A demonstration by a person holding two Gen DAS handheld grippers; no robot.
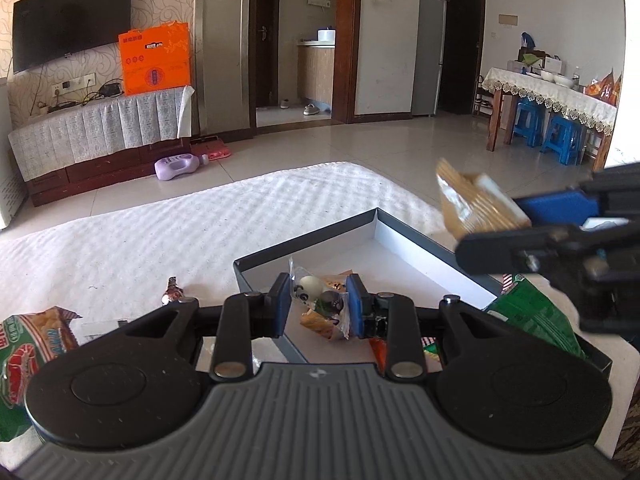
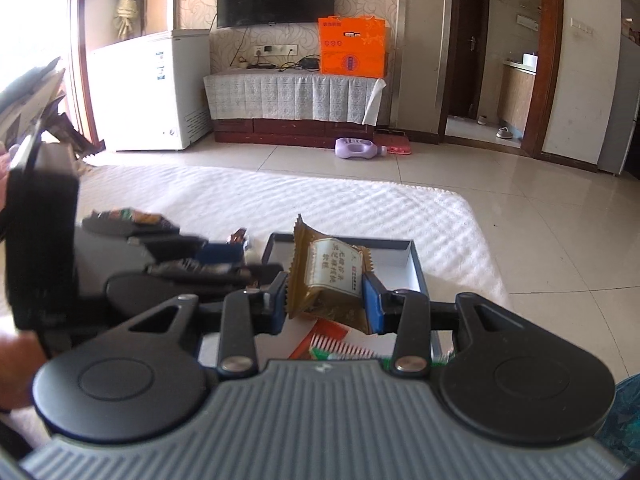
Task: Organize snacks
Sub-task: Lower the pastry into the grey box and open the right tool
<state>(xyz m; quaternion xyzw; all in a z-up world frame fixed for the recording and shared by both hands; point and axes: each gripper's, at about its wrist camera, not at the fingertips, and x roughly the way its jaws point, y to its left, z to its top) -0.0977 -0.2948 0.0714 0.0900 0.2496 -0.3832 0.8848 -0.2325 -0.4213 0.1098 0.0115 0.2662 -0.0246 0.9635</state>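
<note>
A shallow grey box with a white inside sits on the white quilted mat. My left gripper is shut on a clear packet with a panda print, over the box's near corner. My right gripper is shut on a brown wrapped pastry and holds it above the box. The same pastry shows at the right of the left wrist view. A green snack bag lies in the box.
A green and red chip bag and a small wrapped candy lie on the mat to the left. A purple bottle lies on the floor. A TV cabinet stands beyond, a dining table to the right.
</note>
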